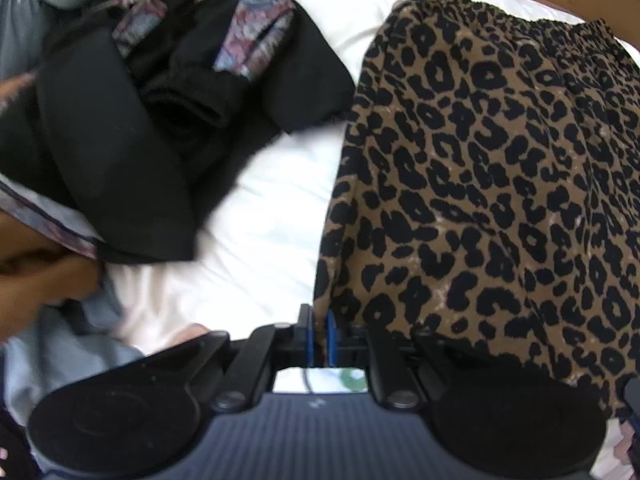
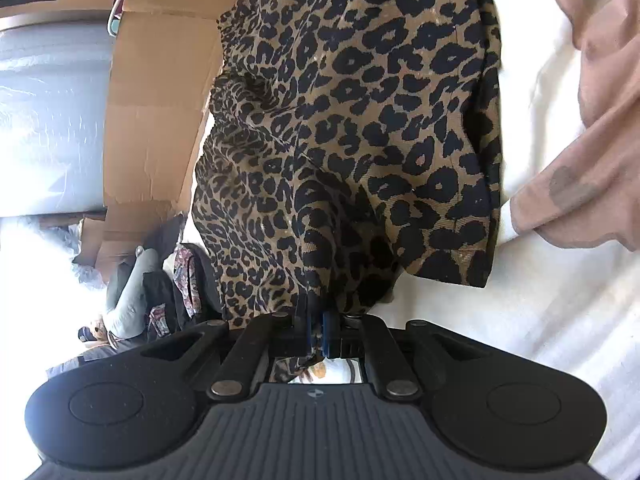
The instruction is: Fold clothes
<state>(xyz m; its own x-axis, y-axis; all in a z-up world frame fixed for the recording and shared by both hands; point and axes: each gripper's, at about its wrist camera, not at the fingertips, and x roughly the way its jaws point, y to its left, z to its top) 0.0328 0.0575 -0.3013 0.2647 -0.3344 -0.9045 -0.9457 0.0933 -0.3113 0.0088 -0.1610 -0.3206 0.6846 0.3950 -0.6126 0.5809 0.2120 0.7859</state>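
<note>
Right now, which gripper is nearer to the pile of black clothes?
Left. The left gripper pinches the leopard-print garment edge beside the black clothes pile. The right gripper grips the garment's other side.

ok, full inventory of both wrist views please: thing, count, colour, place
leopard-print garment: 1, brown with black spots, spread on the white sheet, near edge pinched by both grippers
white sheet: 1, white, under all the clothes
dark clothes pile: 1 heap, black with purple-patterned pieces, beside the leopard garment in the left wrist view
light blue cloth: 1, pale blue, lower left corner of the left wrist view
pink garment: 1, dusty pink with grey marks, on the sheet at the right edge of the right wrist view
cardboard box: 1, brown, beyond the sheet's edge
left gripper: 1, black with blue pads, shut on the garment's edge
right gripper: 1, black with blue pads, shut on bunched leopard fabric
</note>
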